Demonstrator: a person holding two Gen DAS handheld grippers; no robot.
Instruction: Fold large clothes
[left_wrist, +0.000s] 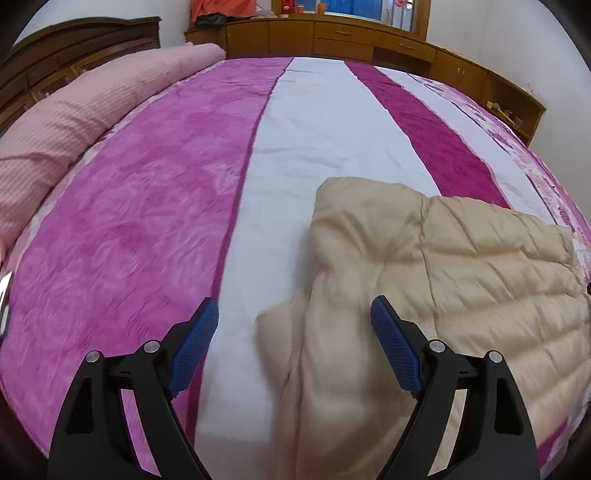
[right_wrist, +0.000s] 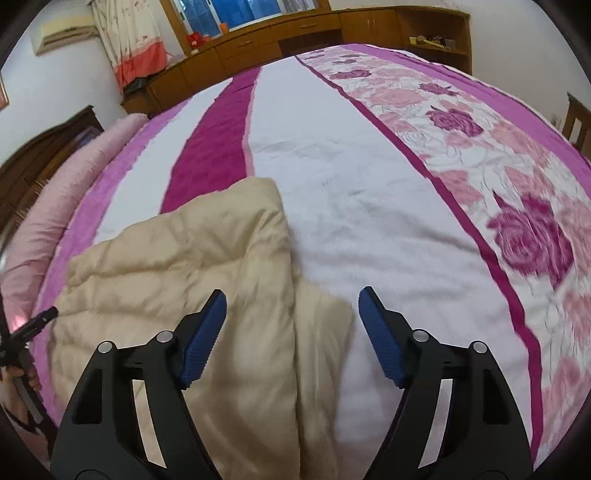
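Observation:
A beige quilted puffer garment (left_wrist: 443, 266) lies partly folded on the bed, at the lower right of the left wrist view and at the lower left of the right wrist view (right_wrist: 177, 258). My left gripper (left_wrist: 295, 314) is open and empty, hovering over the garment's left edge. My right gripper (right_wrist: 291, 306) is open and empty, hovering over the garment's right edge. The left gripper's tip (right_wrist: 44, 317) shows at the far left of the right wrist view.
The bed cover (left_wrist: 147, 206) has pink, white and magenta stripes, with a rose print strip (right_wrist: 498, 184) on the right. A rolled pink quilt (left_wrist: 74, 122) lies along the headboard. Wooden cabinets (left_wrist: 332, 37) line the far wall.

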